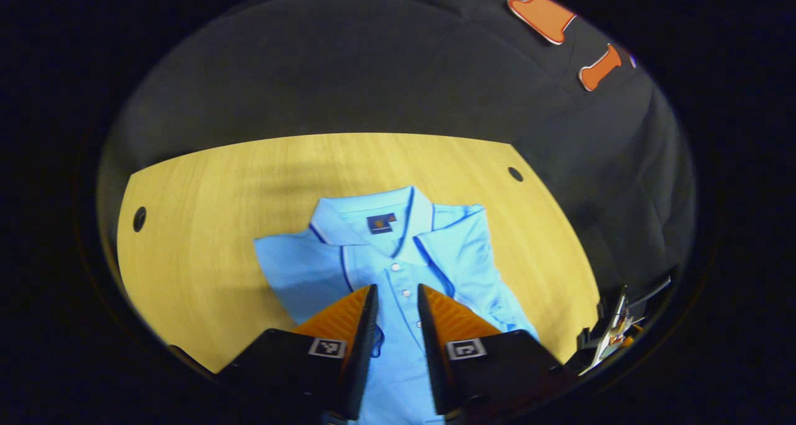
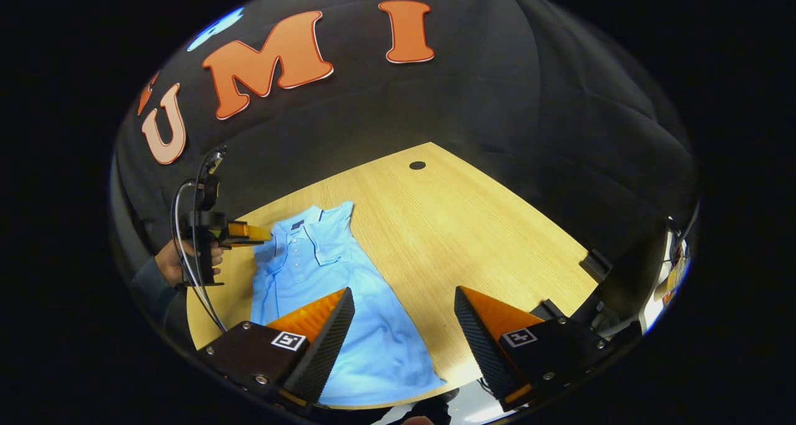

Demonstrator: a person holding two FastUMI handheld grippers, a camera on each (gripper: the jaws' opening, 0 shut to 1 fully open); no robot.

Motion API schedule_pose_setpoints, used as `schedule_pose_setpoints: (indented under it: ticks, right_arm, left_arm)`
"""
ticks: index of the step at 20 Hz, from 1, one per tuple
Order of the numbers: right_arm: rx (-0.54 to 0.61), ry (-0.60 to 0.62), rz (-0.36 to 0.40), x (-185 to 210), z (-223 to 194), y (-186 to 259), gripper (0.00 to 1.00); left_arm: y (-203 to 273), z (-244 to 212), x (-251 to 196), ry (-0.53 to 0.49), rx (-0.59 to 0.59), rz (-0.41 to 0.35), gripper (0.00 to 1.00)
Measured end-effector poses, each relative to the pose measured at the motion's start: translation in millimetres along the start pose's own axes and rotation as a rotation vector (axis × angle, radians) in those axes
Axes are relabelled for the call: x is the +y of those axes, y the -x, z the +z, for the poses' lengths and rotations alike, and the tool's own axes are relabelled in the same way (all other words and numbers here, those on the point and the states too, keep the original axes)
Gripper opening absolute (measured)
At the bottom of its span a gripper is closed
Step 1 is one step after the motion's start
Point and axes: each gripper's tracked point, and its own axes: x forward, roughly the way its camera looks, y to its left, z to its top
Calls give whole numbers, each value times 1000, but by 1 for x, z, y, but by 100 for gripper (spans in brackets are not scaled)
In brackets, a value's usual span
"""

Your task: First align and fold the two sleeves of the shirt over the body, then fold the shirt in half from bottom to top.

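Observation:
A light blue polo shirt (image 1: 398,257) lies flat on the wooden table (image 1: 217,226), collar at the far end and button placket facing up. In the left gripper view its left shoulder spreads out to the side, and the right side looks folded inward. My left gripper (image 1: 398,286) hovers over the placket below the collar, its fingers a narrow gap apart with nothing between them. In the right gripper view a hand holds the left gripper (image 2: 249,232) over the shirt (image 2: 329,269) near the collar. My right gripper (image 2: 404,291) stands wide open above the shirt's lower right edge.
Round cable holes (image 1: 139,218) (image 1: 515,173) (image 2: 417,165) sit near the table's corners. Bare wood (image 2: 472,238) spreads to the right of the shirt. Dark equipment and brackets (image 2: 597,263) stand at the table's right edge. A cable (image 2: 186,251) hangs from the left gripper.

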Motion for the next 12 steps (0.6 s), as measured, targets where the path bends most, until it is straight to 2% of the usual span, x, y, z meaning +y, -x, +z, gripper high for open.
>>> schedule_pose_setpoints:
  ticks: [1, 2, 3, 5, 6, 8, 12]
  right_arm:
    - [2, 3, 7, 1, -1, 0, 99]
    - [0, 7, 19, 1, -1, 0, 99]
    - [-1, 13, 32, 3, 0, -1, 99]
    - [2, 32, 54, 3, -1, -2, 99]
    - [6, 42, 64, 3, -2, -3, 99]
    - [15, 62, 96, 5, -3, -4, 99]
    - [40, 114, 155, 1, -13, -3, 98]
  left_arm:
    - [7, 0, -5, 2, -2, -16, 64]
    - [11, -2, -7, -1, -10, -16, 64]
    - [19, -2, -8, -7, -19, -9, 87]
    - [36, -9, -9, -13, -36, 11, 99]
    - [43, -15, -8, -14, -41, 23, 95]
    - [61, -26, -6, -11, -55, 52, 100]
    - [99, -54, -5, 2, -81, 123, 99]
